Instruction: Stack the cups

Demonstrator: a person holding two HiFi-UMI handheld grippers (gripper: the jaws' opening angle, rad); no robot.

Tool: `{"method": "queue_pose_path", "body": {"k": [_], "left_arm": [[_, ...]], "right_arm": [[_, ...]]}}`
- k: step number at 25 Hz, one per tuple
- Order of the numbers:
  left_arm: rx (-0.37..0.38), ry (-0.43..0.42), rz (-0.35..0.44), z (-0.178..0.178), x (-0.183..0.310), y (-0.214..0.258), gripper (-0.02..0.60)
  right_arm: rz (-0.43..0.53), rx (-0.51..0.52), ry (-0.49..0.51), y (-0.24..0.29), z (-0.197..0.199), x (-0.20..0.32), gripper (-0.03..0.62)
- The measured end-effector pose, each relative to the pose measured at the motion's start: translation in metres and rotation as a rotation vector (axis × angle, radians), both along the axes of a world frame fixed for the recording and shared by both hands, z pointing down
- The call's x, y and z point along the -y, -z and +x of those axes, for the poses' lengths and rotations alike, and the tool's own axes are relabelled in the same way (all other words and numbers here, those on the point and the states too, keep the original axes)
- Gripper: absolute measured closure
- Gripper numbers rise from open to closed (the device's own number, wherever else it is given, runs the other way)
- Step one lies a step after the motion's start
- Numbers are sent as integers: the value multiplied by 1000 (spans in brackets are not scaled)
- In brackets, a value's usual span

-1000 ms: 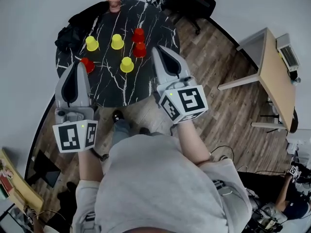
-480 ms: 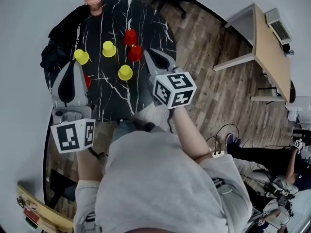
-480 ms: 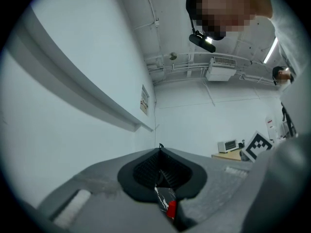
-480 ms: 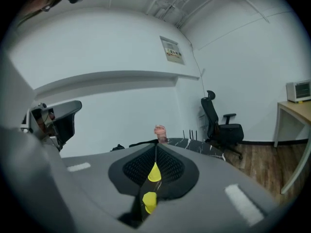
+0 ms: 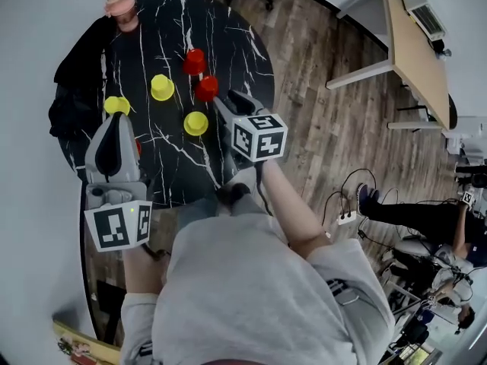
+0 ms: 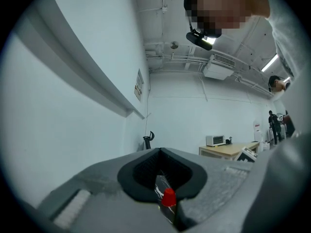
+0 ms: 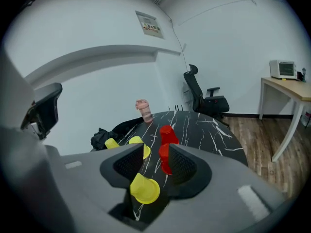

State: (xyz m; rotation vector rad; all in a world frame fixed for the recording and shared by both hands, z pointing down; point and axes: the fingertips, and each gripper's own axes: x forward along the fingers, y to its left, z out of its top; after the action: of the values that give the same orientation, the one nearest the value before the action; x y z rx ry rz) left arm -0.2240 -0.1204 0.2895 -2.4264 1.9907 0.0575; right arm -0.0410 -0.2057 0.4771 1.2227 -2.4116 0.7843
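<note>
Both grippers have moved in over the table (image 5: 228,44). Right gripper (image 7: 155,164) jaws, just opening, stand spread, 1 yellow cup (image 7: 144,188) visible between them, untouched. Left gripper (image 6: 163,178) jaws are pressed together.

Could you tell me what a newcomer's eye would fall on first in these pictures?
First, the three yellow cups and three red cups, bright against the round black marble table at the head view's upper left. Then the two grippers over its near side: the left gripper shut, the right gripper with jaws that have just been opening, the nearest yellow cup showing in their gap, ungripped.
</note>
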Motion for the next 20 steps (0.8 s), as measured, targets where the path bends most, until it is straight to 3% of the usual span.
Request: {"method": "queue_pose_path", "body": {"k": [8, 13, 17, 20], "left_arm": [[-6, -31, -90, -17, 4, -36, 575], [-6, -13, -122, -31, 0, -50, 575], [0, 5, -143, -42, -6, -57, 575], [-1, 13, -149, -47, -9, -61, 575]], "right_arm": [[-81, -36, -28, -55, -12, 17, 338], [-90, -63, -40, -76, -16, 31, 312], [-81, -115, -40, -90, -20, 41, 312], [-57, -156, -43, -93, -18, 46, 395]]}}
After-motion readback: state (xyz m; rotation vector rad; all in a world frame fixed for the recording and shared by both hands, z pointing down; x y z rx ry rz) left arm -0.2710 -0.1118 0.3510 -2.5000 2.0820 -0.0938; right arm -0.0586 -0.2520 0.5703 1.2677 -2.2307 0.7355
